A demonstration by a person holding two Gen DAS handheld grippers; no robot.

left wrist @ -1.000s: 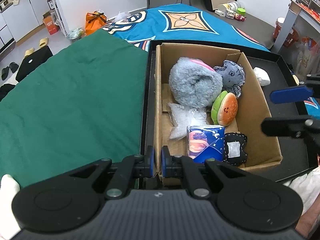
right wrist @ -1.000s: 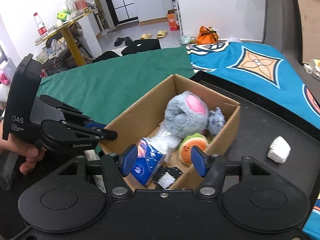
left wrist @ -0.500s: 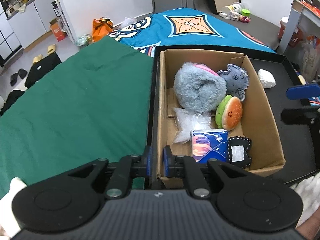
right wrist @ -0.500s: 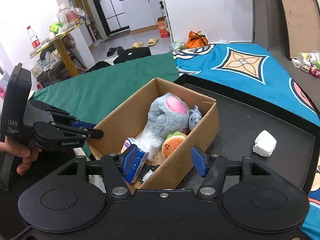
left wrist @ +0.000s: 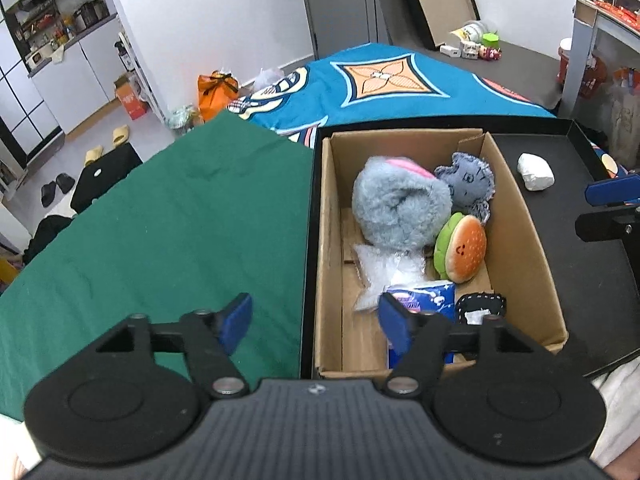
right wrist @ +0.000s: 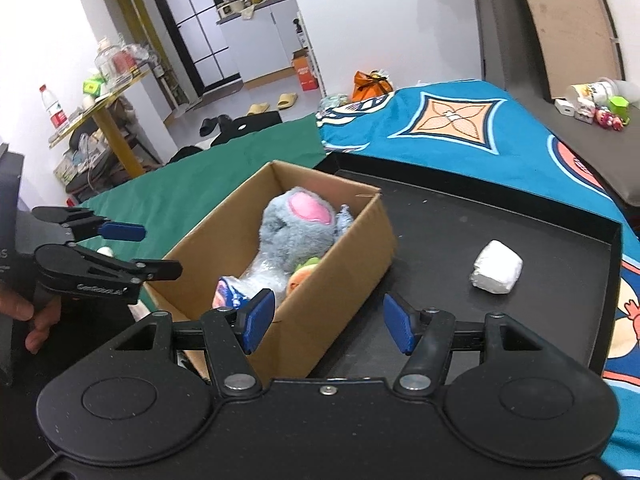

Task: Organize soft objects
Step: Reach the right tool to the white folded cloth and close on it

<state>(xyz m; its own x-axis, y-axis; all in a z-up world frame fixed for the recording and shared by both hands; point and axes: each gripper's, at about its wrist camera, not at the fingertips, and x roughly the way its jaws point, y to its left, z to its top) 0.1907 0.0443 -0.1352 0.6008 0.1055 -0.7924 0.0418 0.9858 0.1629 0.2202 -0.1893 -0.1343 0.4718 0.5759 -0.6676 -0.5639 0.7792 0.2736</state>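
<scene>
While its jaws are opening with nothing between them, the left claw (left wrist: 314,318) hangs over the near end of the cardboard box (left wrist: 532,240), which sits in the black tray (left wrist: 592,276). Beside it, the right claw (right wrist: 328,322) stands partly open and empty above the tray by the box's near corner. Inside the box lie a blue tissue pack (left wrist: 430,294), a burger plush (left wrist: 462,248) and a grey plush (left wrist: 396,212). Beyond, toward the tray's far edge, a white wad (right wrist: 496,273) lies alone on the tray floor.
</scene>
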